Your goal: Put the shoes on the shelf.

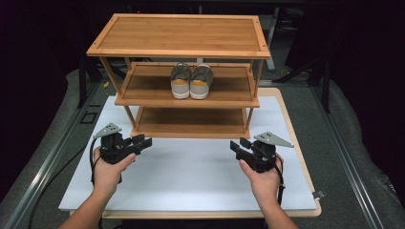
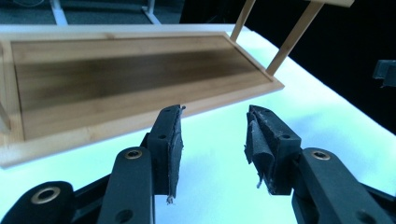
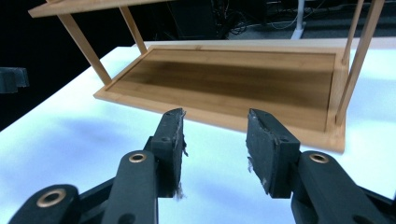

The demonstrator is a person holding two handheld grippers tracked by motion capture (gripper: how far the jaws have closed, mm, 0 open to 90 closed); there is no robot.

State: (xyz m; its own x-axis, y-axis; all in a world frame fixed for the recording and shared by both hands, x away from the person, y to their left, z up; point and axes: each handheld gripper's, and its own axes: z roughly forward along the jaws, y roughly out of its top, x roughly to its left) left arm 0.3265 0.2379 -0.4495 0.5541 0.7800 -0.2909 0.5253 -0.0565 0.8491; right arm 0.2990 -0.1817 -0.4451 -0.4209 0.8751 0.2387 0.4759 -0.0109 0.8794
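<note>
Left gripper [image 2: 214,140]: jaws apart, nothing between them, pads frayed. White table surface [image 2: 219,186] beneath. Bottom shelf [image 2: 130,79] of wooden rack lies just ahead, bare. Two slanted rack legs [image 2: 292,39] upper right. Dark object [image 2: 386,72] at right edge, possibly the other gripper.

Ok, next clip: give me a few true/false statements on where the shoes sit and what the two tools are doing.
1. The pair of shoes sits on the middle shelf of the wooden rack. True.
2. The left tool is shut on a shoe. False: its jaws stand open with nothing between them, over the white board.
3. The right tool is open and empty. True.
4. The bottom shelf holds a second pair of shoes. False: it is bare.
5. Both tools are in front of the rack, one to each side. True.
</note>
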